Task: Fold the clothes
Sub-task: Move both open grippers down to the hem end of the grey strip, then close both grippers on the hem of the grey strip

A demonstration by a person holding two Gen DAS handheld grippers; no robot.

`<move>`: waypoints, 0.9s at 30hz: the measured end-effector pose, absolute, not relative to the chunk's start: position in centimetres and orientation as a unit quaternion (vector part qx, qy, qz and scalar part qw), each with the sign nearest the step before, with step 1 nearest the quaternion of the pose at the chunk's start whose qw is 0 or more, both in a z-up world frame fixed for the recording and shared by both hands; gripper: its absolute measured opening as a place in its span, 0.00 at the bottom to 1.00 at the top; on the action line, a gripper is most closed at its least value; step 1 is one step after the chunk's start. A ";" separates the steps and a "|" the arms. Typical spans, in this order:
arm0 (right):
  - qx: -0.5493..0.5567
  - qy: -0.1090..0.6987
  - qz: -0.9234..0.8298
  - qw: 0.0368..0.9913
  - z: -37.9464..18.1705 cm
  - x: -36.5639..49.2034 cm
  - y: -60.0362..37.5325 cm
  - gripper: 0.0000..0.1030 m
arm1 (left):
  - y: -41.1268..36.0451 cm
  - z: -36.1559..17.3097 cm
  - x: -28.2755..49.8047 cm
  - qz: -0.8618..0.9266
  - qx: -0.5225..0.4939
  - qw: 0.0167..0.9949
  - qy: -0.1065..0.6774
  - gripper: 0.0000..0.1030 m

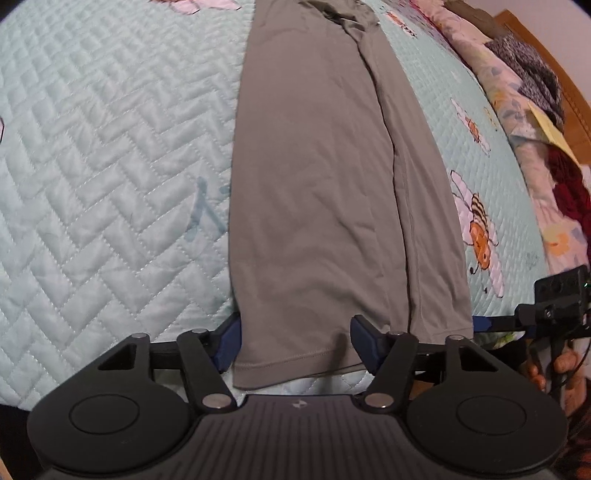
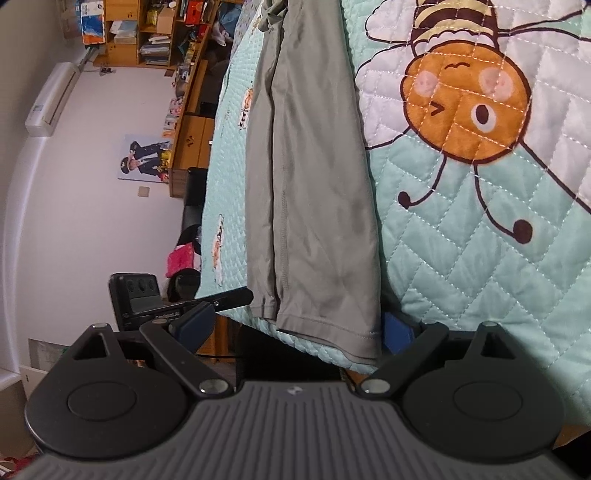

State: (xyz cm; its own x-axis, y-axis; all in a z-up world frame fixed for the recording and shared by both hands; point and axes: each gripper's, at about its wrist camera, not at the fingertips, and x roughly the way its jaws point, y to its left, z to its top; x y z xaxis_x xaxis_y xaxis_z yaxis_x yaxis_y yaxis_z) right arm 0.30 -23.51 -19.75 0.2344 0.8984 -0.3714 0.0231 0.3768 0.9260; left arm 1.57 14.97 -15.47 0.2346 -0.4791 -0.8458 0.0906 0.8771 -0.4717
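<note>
A grey long-sleeved garment (image 1: 314, 177) lies flat and lengthwise on the mint quilted bedspread (image 1: 110, 166), a sleeve folded along its right side. Its hem (image 1: 284, 363) rests near the bed's front edge. My left gripper (image 1: 297, 343) is open, with one blue fingertip (image 1: 229, 341) on each side of the hem's left part. In the right wrist view the same garment (image 2: 314, 184) runs away from me, and my right gripper (image 2: 295, 326) is open around the hem's right corner (image 2: 354, 336). From the left wrist view the right gripper's body (image 1: 554, 314) shows at the far right.
Pillows and piled clothes (image 1: 535, 92) line the bed's right side against a wooden headboard (image 1: 580, 99). A hand (image 1: 565, 363) holds the right gripper. Beyond the bed's left edge are wooden shelves (image 2: 155, 33), a desk (image 2: 192, 147) and a pink item (image 2: 181, 258).
</note>
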 end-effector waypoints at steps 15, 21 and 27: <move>0.419 0.529 0.327 0.662 -19.9 -0.5 -24.4 0.45 | 15.4 -16.1 1.4 -0.182 -0.172 0.764 0.595 0.30; 0.415 0.536 0.317 0.663 -20.9 -1.3 -24.2 0.14 | 15.6 -16.1 1.4 -0.161 -0.164 0.767 0.599 0.11; 0.399 0.534 0.314 0.676 -20.6 -1.5 -23.7 0.05 | 15.4 -15.5 1.2 -0.153 -0.163 0.772 0.595 0.02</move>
